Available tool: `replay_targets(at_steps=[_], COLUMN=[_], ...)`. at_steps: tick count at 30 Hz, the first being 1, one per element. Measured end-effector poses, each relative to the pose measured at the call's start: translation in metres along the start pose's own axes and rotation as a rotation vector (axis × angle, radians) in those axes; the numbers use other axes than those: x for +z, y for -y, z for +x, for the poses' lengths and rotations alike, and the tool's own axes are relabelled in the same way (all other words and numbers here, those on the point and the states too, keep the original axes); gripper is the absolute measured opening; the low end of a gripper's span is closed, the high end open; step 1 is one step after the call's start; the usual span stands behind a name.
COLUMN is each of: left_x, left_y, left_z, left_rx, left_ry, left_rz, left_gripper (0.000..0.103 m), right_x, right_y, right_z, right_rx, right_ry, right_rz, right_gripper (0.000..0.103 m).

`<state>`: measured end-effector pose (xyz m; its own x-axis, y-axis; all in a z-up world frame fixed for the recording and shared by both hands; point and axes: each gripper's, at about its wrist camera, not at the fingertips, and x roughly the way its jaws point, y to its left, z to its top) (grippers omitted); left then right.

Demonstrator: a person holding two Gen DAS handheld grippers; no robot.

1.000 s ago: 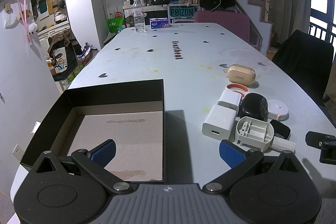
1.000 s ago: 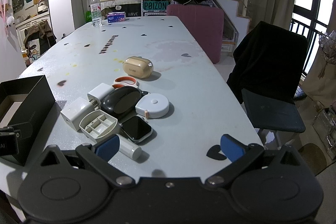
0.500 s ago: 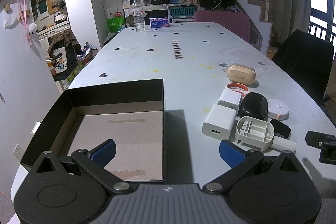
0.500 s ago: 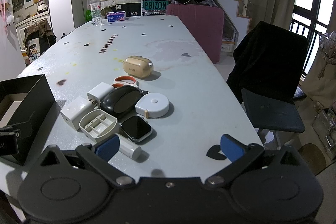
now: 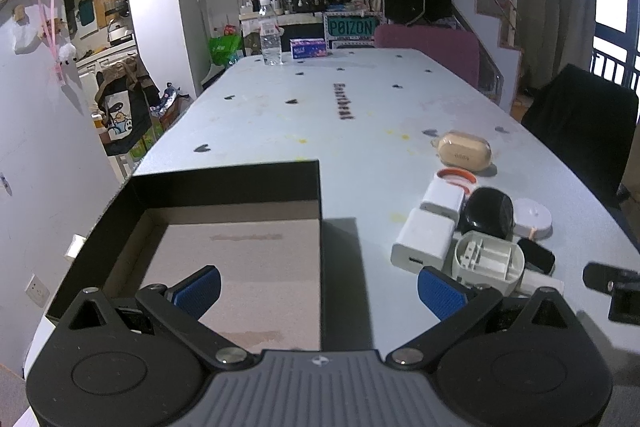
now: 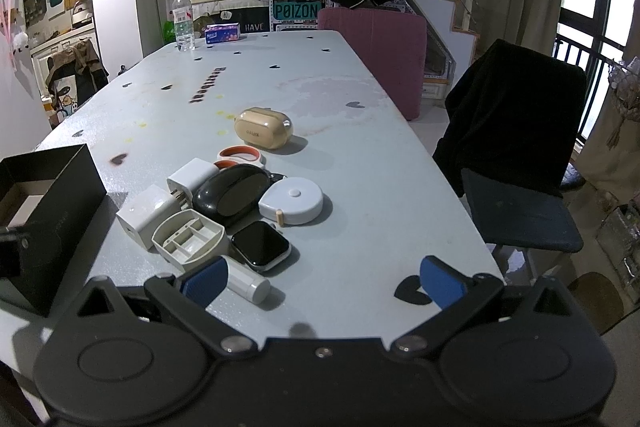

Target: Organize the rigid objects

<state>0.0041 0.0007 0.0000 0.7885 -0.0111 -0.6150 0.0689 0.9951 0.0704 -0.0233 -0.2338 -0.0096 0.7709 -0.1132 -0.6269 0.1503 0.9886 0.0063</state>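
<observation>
While both my tools hang spread wide and empty, the left tool (image 5: 318, 293) over the black box (image 5: 224, 179) and the right tool (image 6: 322, 281) just short of the cluster on the tabletop (image 6: 360, 155), I judge these pieces light, hard and slick. I'd pinch the white cylinder (image 6: 246, 281) across its sides; the watch (image 6: 261, 243) face looks scratchable.

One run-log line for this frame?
left gripper: open over black box | right gripper: open, near watch | box: empty | gadgets on table: untouched
</observation>
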Motion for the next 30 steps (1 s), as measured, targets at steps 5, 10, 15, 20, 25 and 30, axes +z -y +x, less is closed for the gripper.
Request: replay_targets(at_steps=[5,10,15,20,25,30], left_x=[0.013,0.025,0.035,0.036,0.026,0.015], left_y=[-0.018,-0.046,-0.084,-0.122,-0.155,-0.173], left_z=[-0.01,-0.016,-0.016,-0.008,0.0,0.006], left_rx=[0.015,0.071,0.145,0.228,0.243,0.198], left_ry=[0.046,0.083,0.102,0.099,0.076,0.022], left_rz=[-0.023,-0.051,-0.088,-0.119,-0.143,-0.162], left_gripper=[0.103,0.103,0.103,0.103,0.103,0.103], right_x=[-0.002,-0.001,0.0,0.0,0.002,0.003], right_y=[0.001,0.001,0.002,0.001,0.001,0.0], right_z=[0.003,0.0,-0.002,-0.002,0.0,-0.001], right_rx=[0.009,0.013,0.014,0.015,0.021,0.025], right_ry=[0.001,0.001,0.0,-0.002,-0.008,-0.011], right_rz=[0.011,0.014,0.016,0.018,0.023,0.033], right_gripper=[0.103,0.103,0.103,0.103,0.103,0.103])
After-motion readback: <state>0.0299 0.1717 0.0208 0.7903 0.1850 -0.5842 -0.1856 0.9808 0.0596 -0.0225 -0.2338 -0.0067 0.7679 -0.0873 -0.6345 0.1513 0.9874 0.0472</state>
